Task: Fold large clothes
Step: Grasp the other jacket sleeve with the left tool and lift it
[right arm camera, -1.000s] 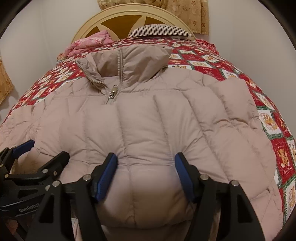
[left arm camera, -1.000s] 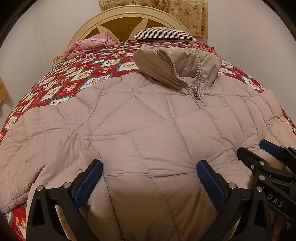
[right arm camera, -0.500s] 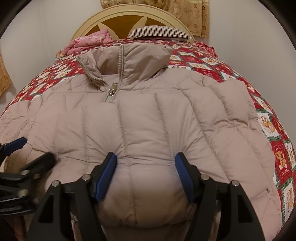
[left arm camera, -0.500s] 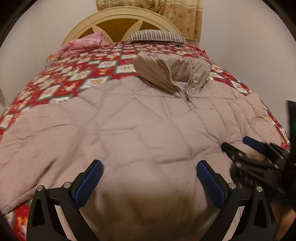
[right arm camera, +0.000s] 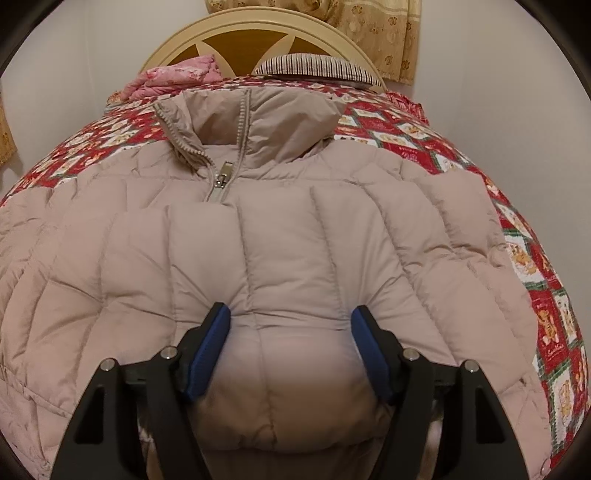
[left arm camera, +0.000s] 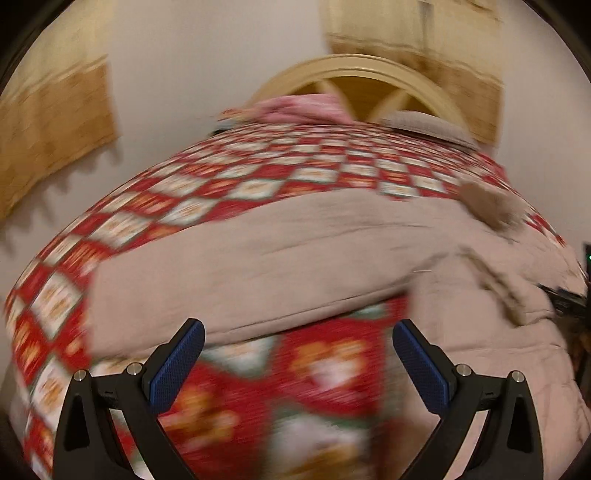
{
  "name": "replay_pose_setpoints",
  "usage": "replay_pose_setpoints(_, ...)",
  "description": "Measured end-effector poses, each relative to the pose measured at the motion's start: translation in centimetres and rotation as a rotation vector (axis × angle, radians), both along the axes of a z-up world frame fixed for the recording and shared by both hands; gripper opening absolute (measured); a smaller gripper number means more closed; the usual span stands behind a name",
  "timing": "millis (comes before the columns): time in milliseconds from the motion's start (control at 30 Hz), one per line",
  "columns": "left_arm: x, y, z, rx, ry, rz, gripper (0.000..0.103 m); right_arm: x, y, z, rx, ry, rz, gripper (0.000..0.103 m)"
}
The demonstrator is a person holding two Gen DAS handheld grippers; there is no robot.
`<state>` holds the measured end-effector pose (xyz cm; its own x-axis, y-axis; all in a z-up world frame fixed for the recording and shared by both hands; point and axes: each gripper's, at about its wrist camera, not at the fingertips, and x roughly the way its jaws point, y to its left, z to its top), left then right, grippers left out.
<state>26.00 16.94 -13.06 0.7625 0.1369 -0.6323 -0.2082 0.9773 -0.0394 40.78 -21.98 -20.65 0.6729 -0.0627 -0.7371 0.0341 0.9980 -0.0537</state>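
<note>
A beige quilted puffer jacket (right arm camera: 280, 236) lies face up on the bed, zipped, with its collar (right arm camera: 255, 122) toward the headboard. My right gripper (right arm camera: 293, 317) sits at the jacket's bottom hem. A bulge of hem stands between its blue pads (right arm camera: 210, 347), which press on it while the jaws are opening slightly. In the blurred left wrist view, my left gripper (left arm camera: 295, 332) is open and empty over the red patterned quilt (left arm camera: 258, 177). It hangs just below the jacket's outstretched sleeve (left arm camera: 258, 266).
A cream arched headboard (right arm camera: 258, 33), a striped pillow (right arm camera: 314, 66) and a pink folded cloth (right arm camera: 177, 77) lie at the bed's far end. Curtains (right arm camera: 369, 33) hang behind it. White walls flank the bed on both sides.
My left gripper has swung fast off the jacket's body to the left, out by the sleeve, and now has quilt under it. My right gripper has stayed at the hem.
</note>
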Motion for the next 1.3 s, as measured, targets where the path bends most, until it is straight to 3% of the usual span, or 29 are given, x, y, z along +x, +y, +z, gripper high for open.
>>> replay_pose_setpoints(133,-2.6,7.6,-1.3,-0.193,0.005,0.154,0.102,-0.1,-0.2,0.1,0.010,-0.006,0.000,0.072)
replay_pose_setpoints(200,-3.9,11.1,-2.5,-0.389,-0.021,0.218,0.102,-0.2,-0.1,0.1,0.010,-0.009,-0.002,0.072)
replay_pose_setpoints(333,-4.7,15.0,-5.1,-0.693,-0.102,0.308,0.102,-0.4,-0.2,0.2,0.011,-0.017,-0.008,0.074)
replay_pose_setpoints(433,-4.0,16.0,-6.4,-0.786,-0.135,0.336,0.102,-0.5,-0.3,0.3,0.014,-0.023,-0.011,0.075)
replay_pose_setpoints(667,-1.7,16.7,-6.4,-0.745,-0.194,0.381,0.102,-0.6,-0.3,0.3,0.019,-0.026,-0.012,0.078)
replay_pose_setpoints(767,-0.4,17.1,-6.2,-0.666,-0.190,0.407,0.092,-0.6,-0.4,0.3,0.023,-0.026,-0.011,0.078)
replay_pose_setpoints(833,0.0,17.6,-6.4,-0.615,-0.160,0.430,0.069,-0.6,-0.4,0.3,0.023,-0.026,-0.011,0.078)
replay_pose_setpoints(867,-0.2,17.9,-6.6,-0.611,-0.153,0.435,0.046,-0.6,-0.4,0.3,0.022,-0.027,-0.011,0.078)
replay_pose_setpoints(900,-0.2,18.3,-7.0,-0.629,-0.149,0.432,0.015,-0.6,-0.4,0.3,0.023,-0.027,-0.011,0.078)
replay_pose_setpoints(933,-0.1,18.7,-7.5,-0.669,-0.139,0.403,0.007,-0.6,-0.4,0.3,0.023,-0.027,-0.011,0.078)
replay_pose_setpoints(967,-0.2,19.0,-7.7,-0.688,-0.139,0.392,0.007,-0.6,-0.4,0.3,0.023,-0.027,-0.011,0.079)
replay_pose_setpoints(1067,-0.4,18.6,-6.3,-0.617,-0.167,0.372,0.006,-0.7,-0.4,0.4,0.024,-0.027,-0.011,0.079)
replay_pose_setpoints(1300,-0.4,17.4,-0.1,-0.528,-0.278,0.279,0.006,-0.7,-0.4,0.4,0.025,-0.029,-0.011,0.079)
